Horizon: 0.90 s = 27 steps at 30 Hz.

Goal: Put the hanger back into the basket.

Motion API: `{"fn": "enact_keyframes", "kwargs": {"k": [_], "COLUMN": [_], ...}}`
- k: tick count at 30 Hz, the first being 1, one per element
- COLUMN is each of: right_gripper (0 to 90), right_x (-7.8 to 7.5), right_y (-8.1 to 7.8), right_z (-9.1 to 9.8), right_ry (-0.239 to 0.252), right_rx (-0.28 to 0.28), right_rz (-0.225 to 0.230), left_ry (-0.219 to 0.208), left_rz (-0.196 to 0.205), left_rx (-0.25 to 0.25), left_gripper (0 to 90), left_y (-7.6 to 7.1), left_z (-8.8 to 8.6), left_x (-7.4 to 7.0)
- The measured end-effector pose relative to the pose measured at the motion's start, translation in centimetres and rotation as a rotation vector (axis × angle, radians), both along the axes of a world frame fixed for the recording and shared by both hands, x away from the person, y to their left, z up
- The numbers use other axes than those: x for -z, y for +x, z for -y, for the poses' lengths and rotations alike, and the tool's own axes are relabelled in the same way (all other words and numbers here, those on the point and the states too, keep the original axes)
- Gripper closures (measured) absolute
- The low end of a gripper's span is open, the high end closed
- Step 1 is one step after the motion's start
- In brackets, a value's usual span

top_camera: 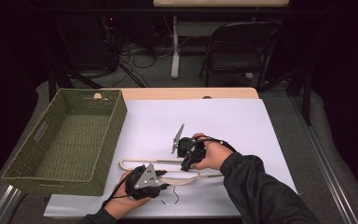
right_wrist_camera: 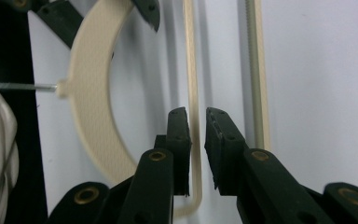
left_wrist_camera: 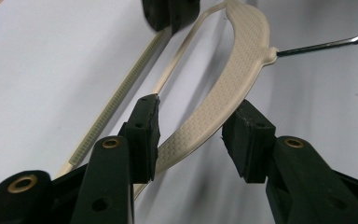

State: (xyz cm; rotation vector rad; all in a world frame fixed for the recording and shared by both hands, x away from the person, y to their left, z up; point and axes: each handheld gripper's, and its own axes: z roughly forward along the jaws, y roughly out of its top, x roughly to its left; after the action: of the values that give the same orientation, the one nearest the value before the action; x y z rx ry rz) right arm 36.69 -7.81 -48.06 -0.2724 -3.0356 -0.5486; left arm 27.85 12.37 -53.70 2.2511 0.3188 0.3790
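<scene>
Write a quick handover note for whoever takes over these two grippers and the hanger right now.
Left gripper: jaws straddle the wide curved shoulder of the beige hanger, one pad touching it, the other apart.
Right gripper: jaws slightly apart around the hanger's thin inner bar, no firm grip.
Hanger lies flat on the white table, beside the green basket, which holds nothing.
Done: both grippers are at the hanger.
Left: probably grip, lift, place it in the basket.

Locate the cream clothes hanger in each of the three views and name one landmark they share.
High view: the cream hanger lies low at centre on the white sheet, between both grippers.
Left gripper view: its curved textured shoulder runs from centre to top, between the jaws.
Right gripper view: the curved shoulder is at left, a thin bar between the jaws.
Shared landmark: the metal hook wire.
</scene>
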Motion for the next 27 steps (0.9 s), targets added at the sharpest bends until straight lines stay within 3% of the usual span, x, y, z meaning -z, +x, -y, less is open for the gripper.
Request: {"fn": "enact_keyframes", "kwargs": {"k": [6,15,23,27], "right_gripper": [76.1,68.5,61.4,60.8], "right_x": [-1.9,-2.6,-1.2,0.0], "right_y": [-2.5,-4.2,-4.4,-4.0], "right_z": [2.9,4.1,3.2,2.2], "right_ry": [0.041,0.051,0.038,0.032], "right_rx": [0.027,0.012,-0.019,-0.027], "right_rz": [0.064,0.076,0.082,0.111], "left_ry": [-0.024,-0.036,-0.056,-0.065], "left_rz": [-0.017,-0.043,-0.072,-0.083], "left_rx": [-0.01,-0.009,-0.016,-0.021], "left_gripper": [57.5,57.9,57.9,58.0], "left_y": [0.4,0.8,1.4,1.6], "left_z": [-0.1,-0.2,-0.2,-0.2], "left_x": [-0.4,-0.7,-1.2,-1.4]}}
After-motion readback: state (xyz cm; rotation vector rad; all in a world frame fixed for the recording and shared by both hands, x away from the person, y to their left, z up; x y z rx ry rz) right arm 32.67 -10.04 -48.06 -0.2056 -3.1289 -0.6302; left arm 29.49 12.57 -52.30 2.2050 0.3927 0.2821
